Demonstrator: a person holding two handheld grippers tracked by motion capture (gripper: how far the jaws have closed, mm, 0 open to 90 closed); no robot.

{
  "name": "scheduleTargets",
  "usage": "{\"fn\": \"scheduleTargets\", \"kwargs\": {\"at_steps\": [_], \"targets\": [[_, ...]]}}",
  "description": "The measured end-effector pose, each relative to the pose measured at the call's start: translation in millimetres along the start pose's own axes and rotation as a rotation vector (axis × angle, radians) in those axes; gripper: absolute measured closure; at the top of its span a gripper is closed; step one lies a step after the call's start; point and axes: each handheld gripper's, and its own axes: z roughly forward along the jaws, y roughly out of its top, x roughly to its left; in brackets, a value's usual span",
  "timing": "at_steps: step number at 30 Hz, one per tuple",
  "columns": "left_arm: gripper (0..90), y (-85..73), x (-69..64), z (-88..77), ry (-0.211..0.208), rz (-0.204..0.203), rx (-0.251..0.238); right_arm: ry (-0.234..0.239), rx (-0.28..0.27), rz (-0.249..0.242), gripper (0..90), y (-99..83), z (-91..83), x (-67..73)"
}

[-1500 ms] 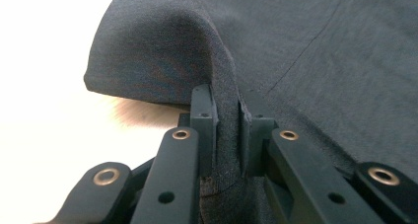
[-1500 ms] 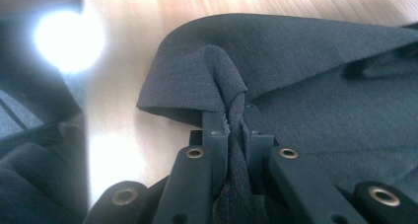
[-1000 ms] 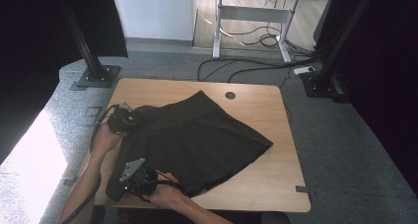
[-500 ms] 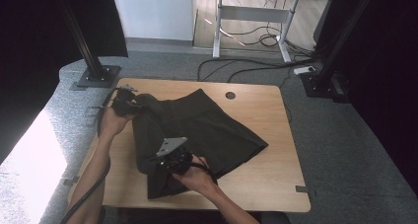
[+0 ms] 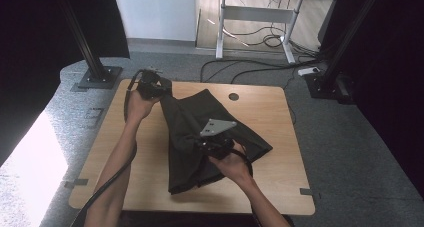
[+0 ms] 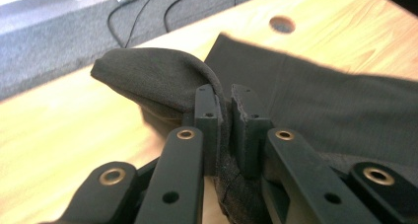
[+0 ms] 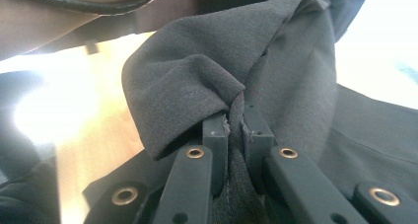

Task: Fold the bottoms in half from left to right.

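Observation:
A dark grey garment (image 5: 210, 132) lies partly folded on the wooden table (image 5: 280, 172). My left gripper (image 5: 152, 84) is at the table's far left, shut on one bunched corner of the garment (image 6: 162, 78), with cloth pinched between its fingers (image 6: 207, 113). My right gripper (image 5: 212, 142) is over the middle of the table, lifted a little, shut on another fold of the garment (image 7: 197, 81). Its fingers (image 7: 217, 130) clamp the cloth tightly. The part of the garment between the two grippers is raised and draped over the rest.
A round cable hole (image 5: 233, 96) sits in the table's far edge, right of the garment. Black stand bases (image 5: 97, 77) flank the table on the grey carpet, and cables (image 5: 260, 62) lie on the floor behind. A white desk frame (image 5: 255, 17) stands farther back.
Both hands have lifted and carried their garment corners to the right and away from the near edge. The cloth's left side has folded over toward the middle.

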Motion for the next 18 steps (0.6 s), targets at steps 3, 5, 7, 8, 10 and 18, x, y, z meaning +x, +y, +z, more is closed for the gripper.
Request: {"fn": "scheduleTargets", "kwargs": {"at_steps": [3,5,7,8,10,18], "targets": [[86.3,17.8,-10.9,4.7,-0.002,0.018,-0.022,-0.041,-0.012,0.021,83.8,-4.0,-16.0,-13.6],[86.7,29.3,-19.6,10.9,-0.001,0.039,-0.013,-0.064,-0.013,0.031,83.8,-7.4,-24.5,-22.1],[87.1,38.0,-28.1,21.0,-0.004,0.06,0.003,-0.083,-0.015,0.043,83.8,-10.9,-31.7,-29.4],[87.2,41.5,-32.5,26.8,0.001,0.074,0.009,-0.095,-0.013,0.043,83.8,-12.7,-35.0,-32.5],[87.4,49.1,-40.4,38.1,-0.002,0.091,0.008,-0.119,-0.007,0.042,83.8,-16.5,-41.6,-38.5],[87.4,75.4,-71.4,90.5,-0.003,0.122,0.017,-0.197,0.016,0.119,83.7,-41.8,-60.8,-72.1]]}}
